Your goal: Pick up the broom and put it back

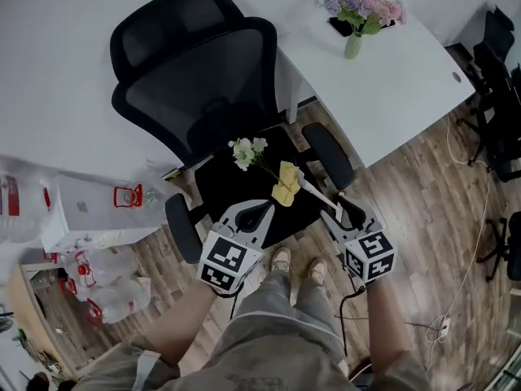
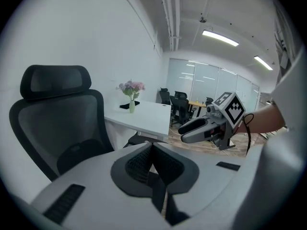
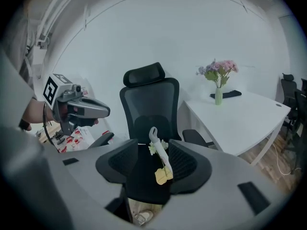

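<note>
Right tongs point(image 3: 153, 150) are being held spread, aimed at the broom point(image 3: 160, 157) on the chair point(image 3: 148, 99), apparently for pickup; left tongs point(image 2: 152, 147) are being held pressed together, empty.

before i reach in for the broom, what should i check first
1. Small white-handled, yellow-headed broom lies on the seat of the black mesh office chair: ok
2. Right gripper jaws apart, nothing gripped: ok
3. Broom handle lined up between those jaws: ok
4. Left gripper shut, empty, clear of the broom: ok
5. White artificial flower close beside the broom, might get caught: not ok
6. Spot to return the broom to: cannot tell
</note>
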A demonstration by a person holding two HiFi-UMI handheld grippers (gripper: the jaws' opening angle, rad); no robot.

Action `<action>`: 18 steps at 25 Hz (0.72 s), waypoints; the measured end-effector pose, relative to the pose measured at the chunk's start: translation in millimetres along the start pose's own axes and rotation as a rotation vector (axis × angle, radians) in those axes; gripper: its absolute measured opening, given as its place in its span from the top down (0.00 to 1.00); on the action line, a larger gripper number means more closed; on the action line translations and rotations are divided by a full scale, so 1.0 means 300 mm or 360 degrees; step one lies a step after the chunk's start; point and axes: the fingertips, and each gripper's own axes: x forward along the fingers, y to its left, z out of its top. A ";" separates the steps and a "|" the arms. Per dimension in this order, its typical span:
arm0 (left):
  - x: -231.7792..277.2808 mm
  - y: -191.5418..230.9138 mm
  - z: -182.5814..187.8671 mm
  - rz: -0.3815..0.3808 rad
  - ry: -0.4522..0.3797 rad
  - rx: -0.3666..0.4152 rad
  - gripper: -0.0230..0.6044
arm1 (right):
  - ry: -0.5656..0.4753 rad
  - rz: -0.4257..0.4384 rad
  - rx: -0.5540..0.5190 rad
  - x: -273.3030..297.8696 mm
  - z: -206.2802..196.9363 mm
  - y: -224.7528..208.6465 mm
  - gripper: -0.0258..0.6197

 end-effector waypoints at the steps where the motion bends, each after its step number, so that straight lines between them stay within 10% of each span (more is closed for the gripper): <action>1: 0.011 0.007 -0.018 0.0010 0.0005 -0.0018 0.94 | 0.0025 0.0012 -0.0009 0.023 -0.022 -0.008 0.63; 18: 0.201 0.097 -0.315 0.0213 0.0170 -0.0202 0.94 | 0.0225 0.0217 -0.0192 0.397 -0.302 -0.115 0.63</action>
